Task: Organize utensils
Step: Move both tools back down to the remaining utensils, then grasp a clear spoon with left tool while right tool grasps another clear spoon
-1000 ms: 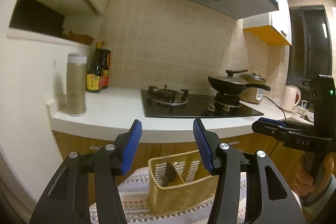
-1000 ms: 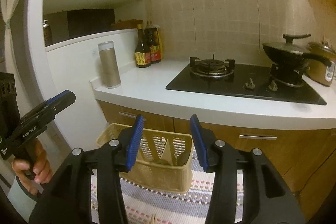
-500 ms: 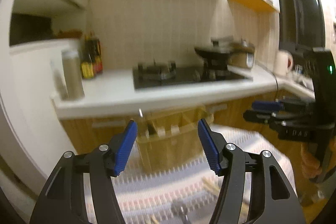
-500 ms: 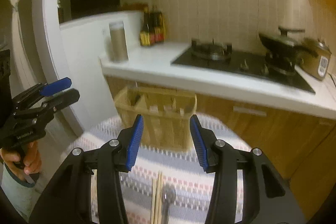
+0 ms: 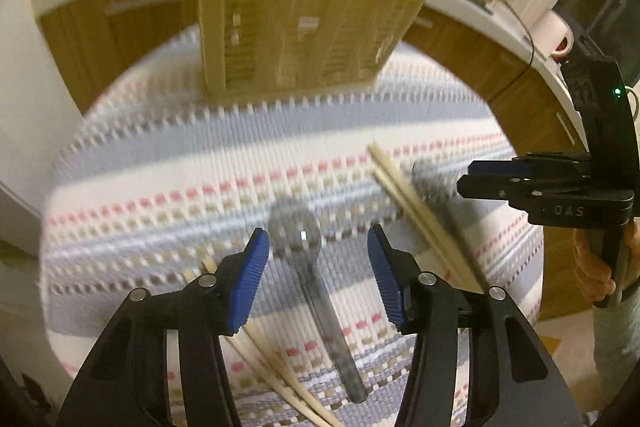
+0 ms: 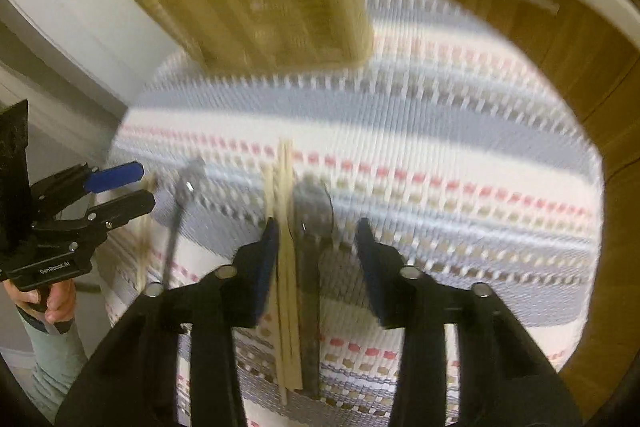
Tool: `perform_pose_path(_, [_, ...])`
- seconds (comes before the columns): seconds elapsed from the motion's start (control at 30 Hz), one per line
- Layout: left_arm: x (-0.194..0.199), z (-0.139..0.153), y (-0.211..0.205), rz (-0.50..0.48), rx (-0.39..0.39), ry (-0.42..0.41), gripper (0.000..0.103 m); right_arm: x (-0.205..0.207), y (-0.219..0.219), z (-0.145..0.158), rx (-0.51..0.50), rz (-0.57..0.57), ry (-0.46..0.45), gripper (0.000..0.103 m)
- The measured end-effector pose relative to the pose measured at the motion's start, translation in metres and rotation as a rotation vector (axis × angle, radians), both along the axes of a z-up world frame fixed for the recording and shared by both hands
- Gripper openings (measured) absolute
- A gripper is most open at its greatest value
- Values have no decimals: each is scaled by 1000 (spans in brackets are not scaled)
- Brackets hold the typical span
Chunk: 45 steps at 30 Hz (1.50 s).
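Both pairs of tongs stand apart and hold nothing. The left tongs hang over a steel spoon lying on the striped mat, bowl toward 12 o'clock and handle running toward 5 o'clock between the jaws. A pair of chopsticks lies at 2 o'clock from that spoon, slanting toward 5 o'clock, and a second pair crosses under the left jaw toward 5 o'clock. In the right wrist view the right tongs straddle another spoon and the chopsticks touching its left side, both running from 12 to 6 o'clock. The slatted basket stands at 12 o'clock at the far edge of the mat, well apart from the utensils.

The spoons look stiff, smooth and light, and likely to slip; the narrow handle just behind the bowl seems the safest place to pinch. The chopsticks look very light, stiff and thin, apt to roll or splay; I would clamp a pair together near its middle.

Motion blur smears everything, so the basket's compartments and contents cannot be made out. The lower ends of the chopsticks are hidden under the tongs. A grey patch by the right tongs in the left view may be a spoon bowl, but is too blurred to tell.
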<state>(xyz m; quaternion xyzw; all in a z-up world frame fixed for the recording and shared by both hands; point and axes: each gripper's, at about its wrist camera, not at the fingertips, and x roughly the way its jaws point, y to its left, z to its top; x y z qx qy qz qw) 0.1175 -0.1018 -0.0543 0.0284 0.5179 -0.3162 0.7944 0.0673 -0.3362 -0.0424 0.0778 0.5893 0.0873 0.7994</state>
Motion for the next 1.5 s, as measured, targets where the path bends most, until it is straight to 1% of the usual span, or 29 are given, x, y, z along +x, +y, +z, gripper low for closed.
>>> perform_pose_path(0.1, [4, -14, 0, -2, 23, 30, 47, 0, 8, -10, -27, 20, 17, 33])
perform_pose_path(0.23, [14, -20, 4, 13, 28, 58, 47, 3, 16, -13, -47, 36, 26, 33])
perform_pose_path(0.33, [19, -27, -1, 15, 67, 63, 47, 7, 23, -20, -79, 52, 46, 33])
perform_pose_path(0.47, [11, -31, -16, -45, 170, -5, 47, 9, 33, -29, -144, 79, 55, 33])
perform_pose_path(0.57, [5, -34, -27, -78, 241, -53, 47, 4, 39, -31, -167, 97, 50, 33])
perform_pose_path(0.67, [3, -36, -38, -93, 288, -94, 47, 2, 43, -33, -181, 108, 47, 33])
perform_pose_path(0.73, [4, -35, -44, -93, 291, -105, 47, 0, 43, -34, -162, 100, 46, 33])
perform_pose_path(0.93, [10, -32, -65, -101, 287, -119, 47, 15, 47, -31, -119, 76, 53, 33])
perform_pose_path(0.97, [9, -31, -66, -107, 285, -120, 42, 17, 48, -31, -120, 77, 55, 33])
perform_pose_path(1.03, [9, -30, -72, -122, 279, -123, 39, 22, 48, -30, -129, 88, 55, 33])
perform_pose_path(1.1, [10, -28, -74, -124, 271, -128, 33, 30, 51, -30, -129, 103, 61, 33])
perform_pose_path(1.17, [11, -27, -72, -123, 251, -124, 33, 33, 50, -30, -116, 109, 69, 33])
perform_pose_path(1.2, [12, -26, -68, -126, 235, -123, 33, 34, 46, -32, -101, 108, 73, 30])
perform_pose_path(1.23, [13, -25, -65, -128, 212, -115, 33, 35, 43, -33, -92, 104, 74, 28])
perform_pose_path(1.27, [17, -24, -55, -134, 150, -85, 33, 36, 39, -33, -81, 97, 76, 26])
perform_pose_path(1.3, [19, -24, -47, -138, 92, -52, 33, 35, 29, -31, -72, 95, 76, 26])
perform_pose_path(1.37, [27, -20, -32, -136, -20, 3, 33, 34, 24, -31, -57, 89, 71, 26])
perform_pose_path(1.43, [32, -20, -21, -129, -64, 24, 33, 31, 22, -29, -62, 95, 62, 26])
perform_pose_path(1.5, [36, -21, -11, -116, -65, 28, 33, 28, 25, -28, -85, 102, 54, 26])
